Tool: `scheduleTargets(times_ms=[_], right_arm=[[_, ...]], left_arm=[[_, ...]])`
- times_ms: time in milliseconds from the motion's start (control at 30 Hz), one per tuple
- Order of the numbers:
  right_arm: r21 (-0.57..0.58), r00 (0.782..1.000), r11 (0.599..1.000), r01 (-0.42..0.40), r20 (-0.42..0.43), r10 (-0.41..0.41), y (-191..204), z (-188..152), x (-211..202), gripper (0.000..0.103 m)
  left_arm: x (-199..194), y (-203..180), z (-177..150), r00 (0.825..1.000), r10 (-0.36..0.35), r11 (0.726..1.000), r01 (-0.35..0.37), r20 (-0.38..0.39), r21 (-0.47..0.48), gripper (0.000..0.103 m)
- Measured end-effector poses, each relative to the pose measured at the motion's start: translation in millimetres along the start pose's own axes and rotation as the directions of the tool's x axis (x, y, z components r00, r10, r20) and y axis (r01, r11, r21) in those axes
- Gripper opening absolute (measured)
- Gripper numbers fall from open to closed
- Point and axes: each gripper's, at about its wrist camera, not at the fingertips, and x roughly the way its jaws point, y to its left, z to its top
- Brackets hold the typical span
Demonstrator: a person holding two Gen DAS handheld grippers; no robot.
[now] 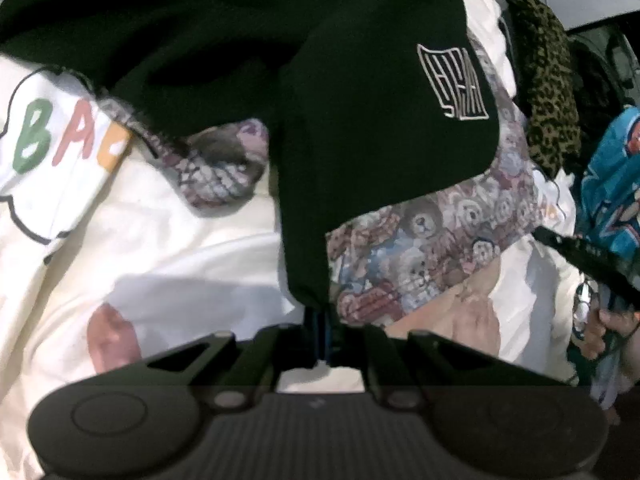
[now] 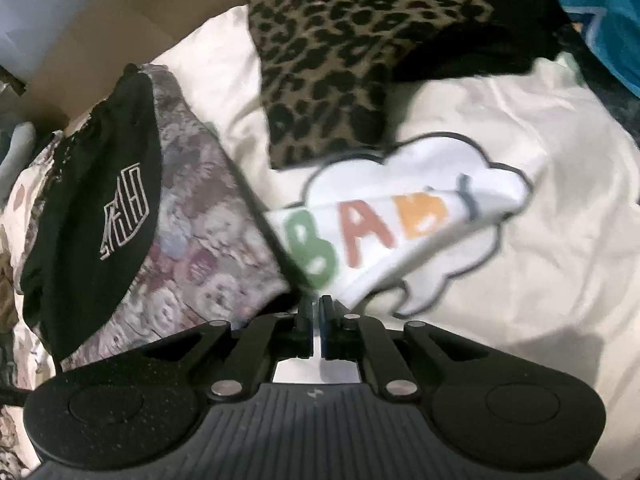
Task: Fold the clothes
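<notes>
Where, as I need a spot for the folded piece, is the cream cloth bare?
Barest: the cream cloth right of the cloud print, below the leopard cloth. A smaller patch lies between that print and the dark garment. It is crowded where the teddy-bear cloth and dark garment pile up.

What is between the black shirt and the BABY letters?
In the right wrist view, teddy-bear fabric lies between the black shirt and the BABY letters.
</notes>
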Motion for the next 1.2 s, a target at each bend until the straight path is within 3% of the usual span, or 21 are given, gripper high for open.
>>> scheduleTargets(times_ms=[167, 267, 300, 567, 633, 667, 700, 967, 1067, 1133, 1200], right_arm=[[0.01, 0.999, 0.999, -0.046, 0.028, 0.045, -5.5, 5.6, -15.8, 0.007], [-0.03, 0.998, 0.998, -0.056, 0.037, 0.057, 4.9, 12.3, -15.3, 0.043], [-0.039, 0.997, 0.997, -0.061, 0.039, 0.062, 7.6, 15.3, -13.7, 0.044], [-0.059, 0.996, 0.995, -0.083, -0.041, 0.081, 15.8, 32.0, 24.4, 0.043], [-0.072, 0.994, 0.994, -0.081, -0.073, 0.076, 18.0, 34.3, 33.4, 0.033], [-0.08, 0.994, 0.994, -0.077, -0.086, 0.07, 19.2, 35.4, 37.3, 0.017], [-0.094, 0.995, 0.994, -0.064, -0.087, 0.056, 20.7, 36.2, 38.7, 0.012], [-0.175, 0.995, 0.983, -0.054, -0.095, 0.038, 31.8, 39.3, 28.3, 0.005], [-0.184, 0.998, 0.982, -0.034, -0.066, 0.023, 31.3, 44.1, 20.2, 0.005], [-0.173, 0.999, 0.985, -0.02, -0.052, 0.011, 28.8, 47.7, 19.0, 0.005], [-0.165, 0.999, 0.986, -0.008, -0.042, 0.001, 26.4, 50.4, 19.5, 0.005]], left_arm=[[-1.9, 1.2, 0.1, 1.0, -0.007, 1.0, 0.007, 0.007, 0.0, 0.003], [-6.5, 9.3, -0.9, 1.0, -0.008, 1.0, 0.008, 0.005, 0.008, 0.003], [-6.7, 10.2, -0.3, 1.0, -0.008, 1.0, 0.008, 0.004, 0.008, 0.003], [-1.5, 13.9, 0.1, 1.0, -0.016, 1.0, 0.016, 0.008, 0.0, 0.003], [0.7, 13.2, 0.9, 1.0, -0.015, 1.0, 0.015, 0.004, -0.001, 0.003], [1.7, 12.5, 1.5, 1.0, -0.014, 1.0, 0.014, 0.002, 0.001, 0.003], [2.7, 11.8, 2.1, 1.0, -0.013, 1.0, 0.013, 0.0, 0.002, 0.003], [-1.6, 11.0, 3.0, 1.0, -0.005, 1.0, 0.005, 0.002, -0.002, 0.006], [-8.3, 7.7, 3.6, 1.0, 0.009, 1.0, -0.009, 0.029, 0.005, 0.021], [-14.6, 6.5, 3.4, 0.998, 0.002, 1.0, -0.003, 0.055, 0.022, 0.043], [-17.3, 6.8, 4.3, 0.997, 0.0, 1.0, -0.001, 0.072, 0.018, 0.046]])
